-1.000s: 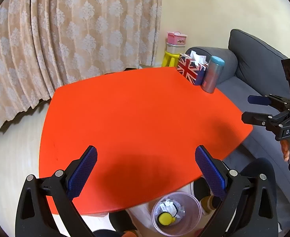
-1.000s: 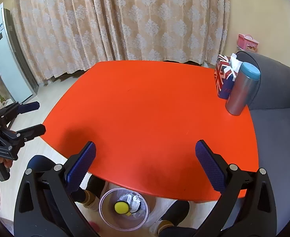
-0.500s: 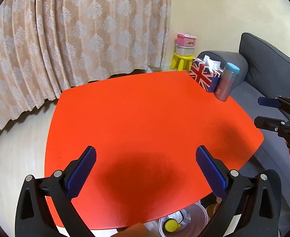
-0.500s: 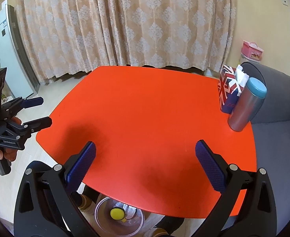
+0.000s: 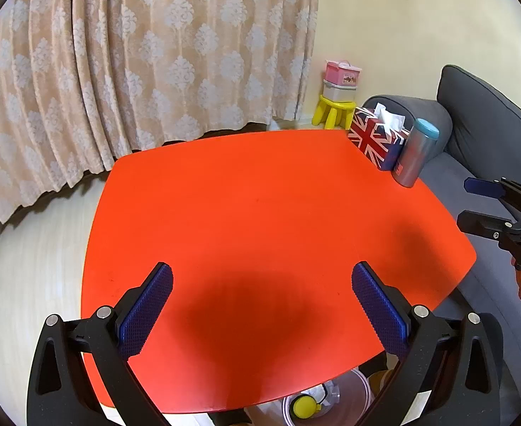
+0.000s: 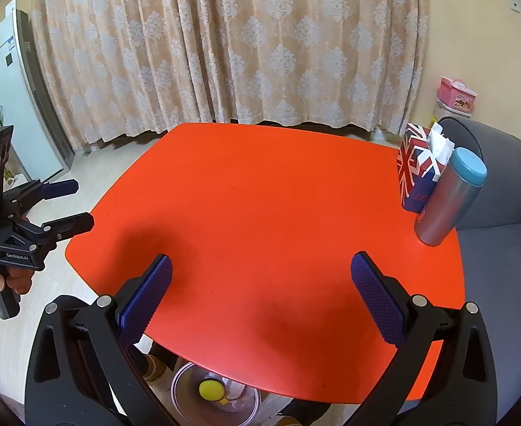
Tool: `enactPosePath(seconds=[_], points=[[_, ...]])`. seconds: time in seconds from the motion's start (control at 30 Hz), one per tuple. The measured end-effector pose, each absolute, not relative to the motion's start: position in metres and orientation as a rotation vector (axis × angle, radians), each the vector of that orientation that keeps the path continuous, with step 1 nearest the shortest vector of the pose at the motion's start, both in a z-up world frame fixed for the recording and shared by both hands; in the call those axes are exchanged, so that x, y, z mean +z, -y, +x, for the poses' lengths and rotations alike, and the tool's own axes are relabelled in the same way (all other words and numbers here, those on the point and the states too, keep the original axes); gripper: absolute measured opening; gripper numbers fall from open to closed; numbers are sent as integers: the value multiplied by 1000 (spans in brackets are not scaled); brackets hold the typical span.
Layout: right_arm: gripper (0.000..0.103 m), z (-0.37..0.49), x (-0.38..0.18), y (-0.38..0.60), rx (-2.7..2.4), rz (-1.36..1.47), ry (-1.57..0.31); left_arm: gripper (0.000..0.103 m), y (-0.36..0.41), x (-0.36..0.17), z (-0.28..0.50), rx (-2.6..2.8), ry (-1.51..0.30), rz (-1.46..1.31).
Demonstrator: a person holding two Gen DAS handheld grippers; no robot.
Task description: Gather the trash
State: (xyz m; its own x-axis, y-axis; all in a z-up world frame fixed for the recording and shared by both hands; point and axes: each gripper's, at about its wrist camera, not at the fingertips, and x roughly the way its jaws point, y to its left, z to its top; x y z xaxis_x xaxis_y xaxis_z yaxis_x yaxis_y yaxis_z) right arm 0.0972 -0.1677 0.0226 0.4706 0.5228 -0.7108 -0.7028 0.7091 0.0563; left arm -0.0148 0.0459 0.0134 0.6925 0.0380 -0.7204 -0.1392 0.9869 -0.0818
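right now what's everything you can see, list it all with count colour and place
table: 1, orange-red, centre of both views
tissue box: 1, Union Jack print with white tissue sticking out, far right corner of the table
flask: 1, silver with a blue lid, on the table right beside the tissue box
clear bin: 1, transparent, on the floor under the table's near edge
yellow round item: 1, yellow, inside the clear bin
sofa: 1, grey, right of the table
stool: 1, yellow, by the wall behind the table
storage boxes: 2, pink on top of grey, stacked on the stool
curtain: 1, beige patterned, behind the table
left tool: 1, black with blue pads, open above the table
right tool: 1, black with blue pads, open above the table
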Motion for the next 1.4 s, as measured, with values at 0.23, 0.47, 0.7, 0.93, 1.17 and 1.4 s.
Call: enactPosePath(seconds=[0.23, 0.47, 0.7, 0.93, 1.17, 1.4], points=[[99, 97, 22, 165, 762, -259, -775, 97, -47, 14, -14, 101, -801, -133], [99, 98, 20, 165, 759, -260, -776, 97, -48, 14, -14, 102, -803, -132], [99, 98, 20, 165, 760, -259, -778, 97, -48, 14, -14, 98, -802, -133], [99, 97, 20, 165, 759, -259, -778, 97, -48, 14, -13, 97, -802, -133], [99, 97, 18, 166, 759, -259, -781, 97, -47, 13, -13, 97, -805, -134], [99, 98, 17, 168, 758, -259, -783, 97, -43, 12, -11, 95, -806, -136]])
